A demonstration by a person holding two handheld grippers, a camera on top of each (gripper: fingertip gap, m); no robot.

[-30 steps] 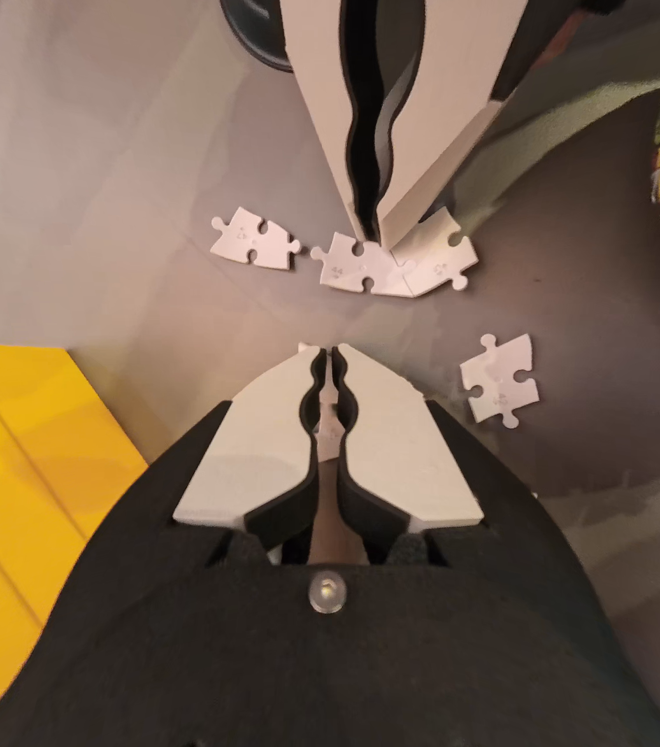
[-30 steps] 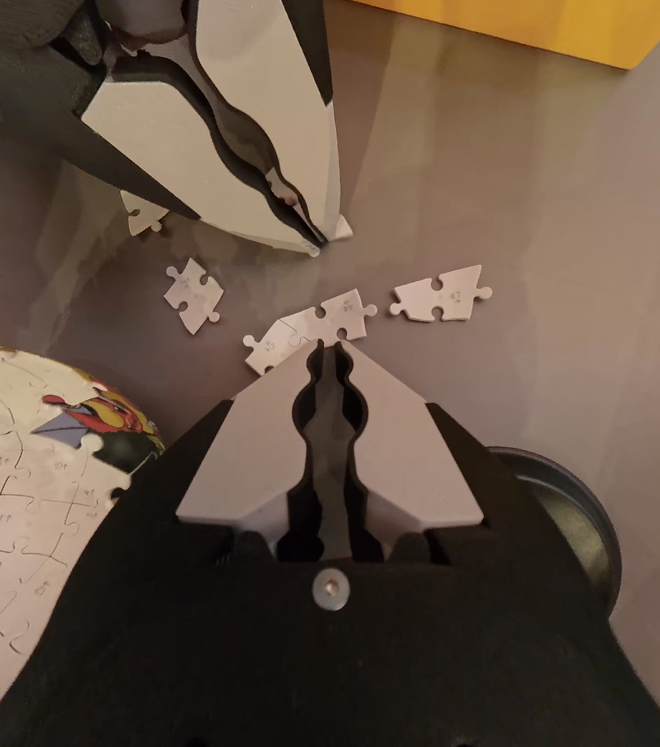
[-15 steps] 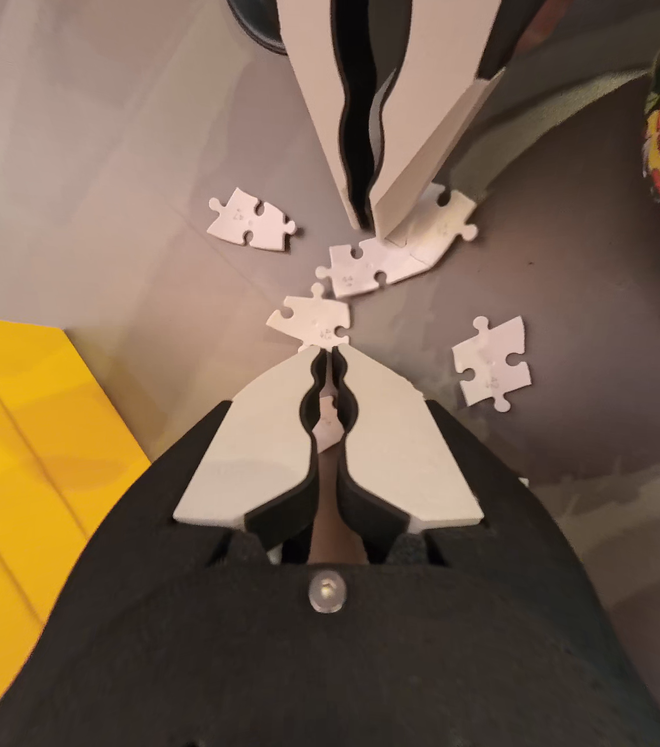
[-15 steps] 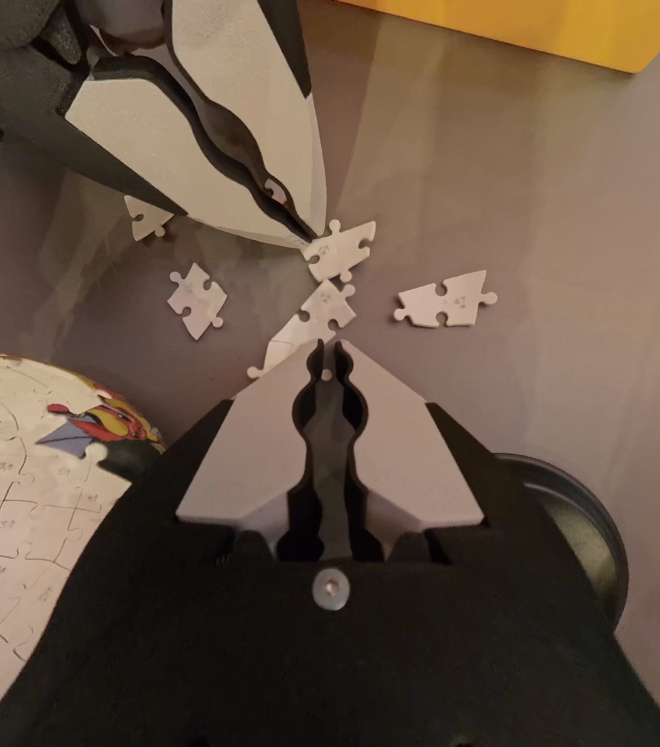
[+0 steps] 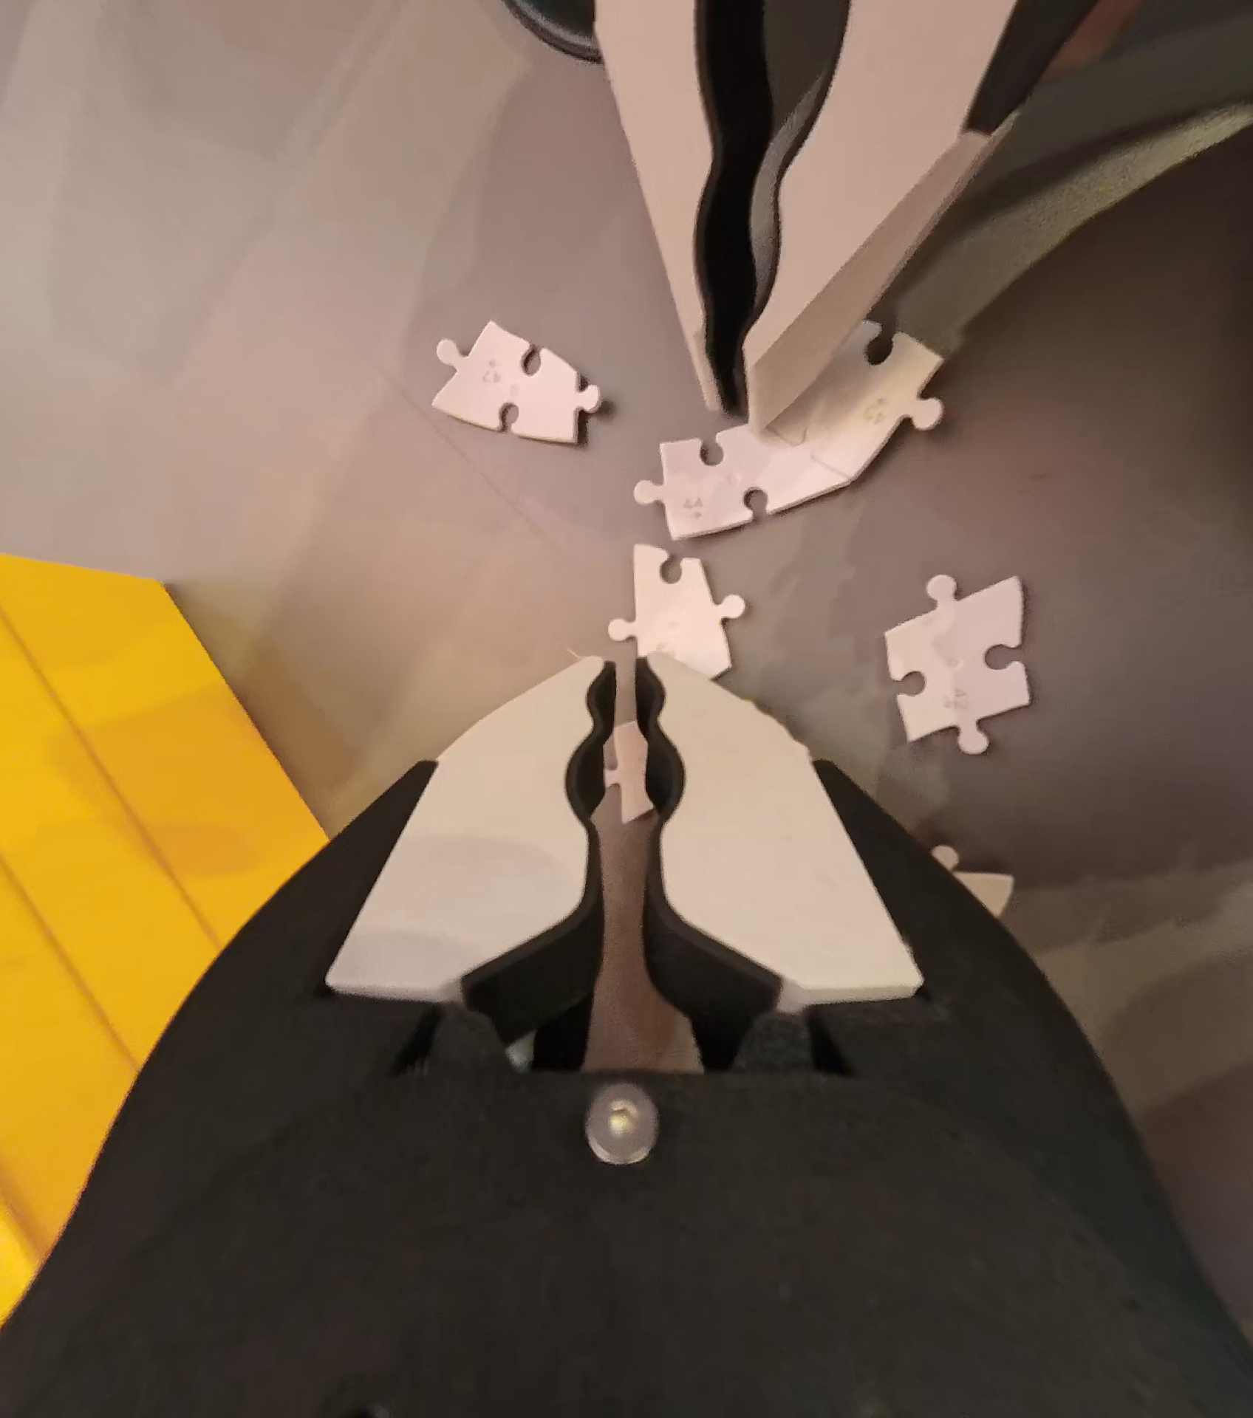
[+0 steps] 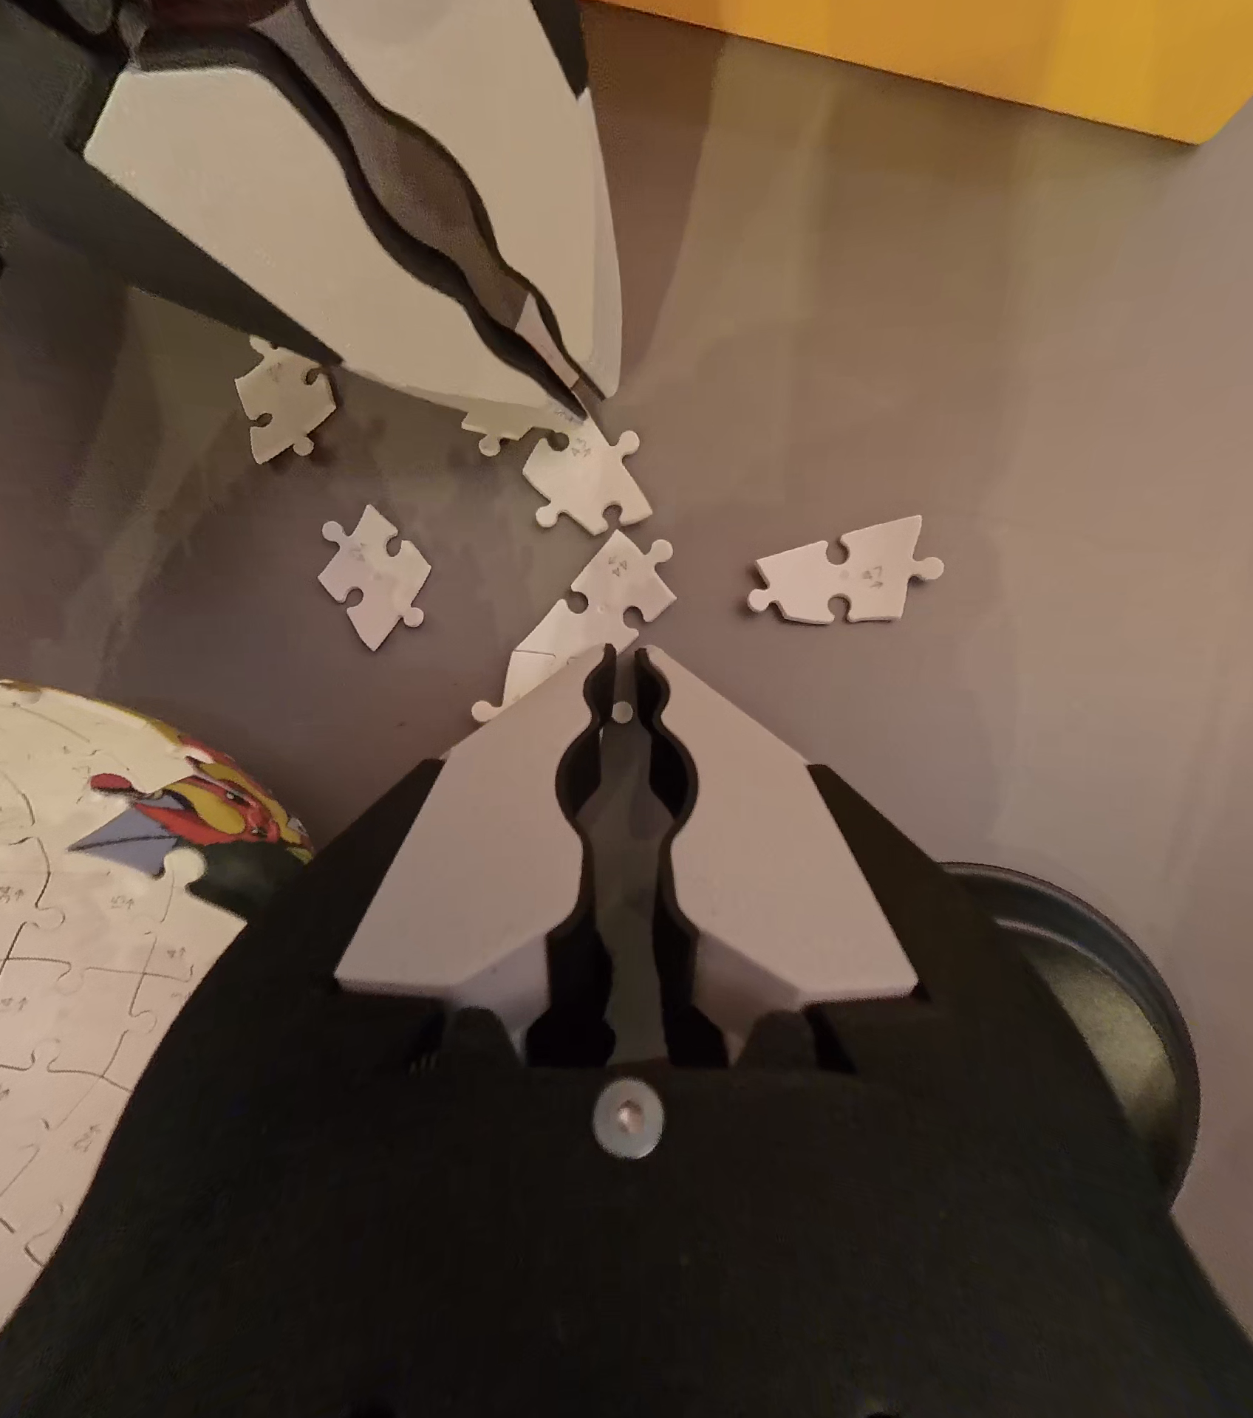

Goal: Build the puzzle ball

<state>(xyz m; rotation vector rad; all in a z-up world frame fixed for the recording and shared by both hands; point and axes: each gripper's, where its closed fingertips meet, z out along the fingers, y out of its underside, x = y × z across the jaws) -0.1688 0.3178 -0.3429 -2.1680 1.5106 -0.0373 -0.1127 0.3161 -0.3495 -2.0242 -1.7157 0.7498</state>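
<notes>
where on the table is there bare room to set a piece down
Bare table lies between the yellow box, the loose pieces and the black ring. It is crowded between the two grippers, where the pieces cluster beside the ball.

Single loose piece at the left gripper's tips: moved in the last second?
Yes. In the right wrist view the piece came out from under the left gripper toward the camera and turned; the joined pair at right stayed put.

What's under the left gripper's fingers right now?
Under the left gripper, a white puzzle piece pokes out past the shut tips on the grey table. Another white piece shows through the finger gap. How far either reaches beneath the fingers is hidden.
</notes>
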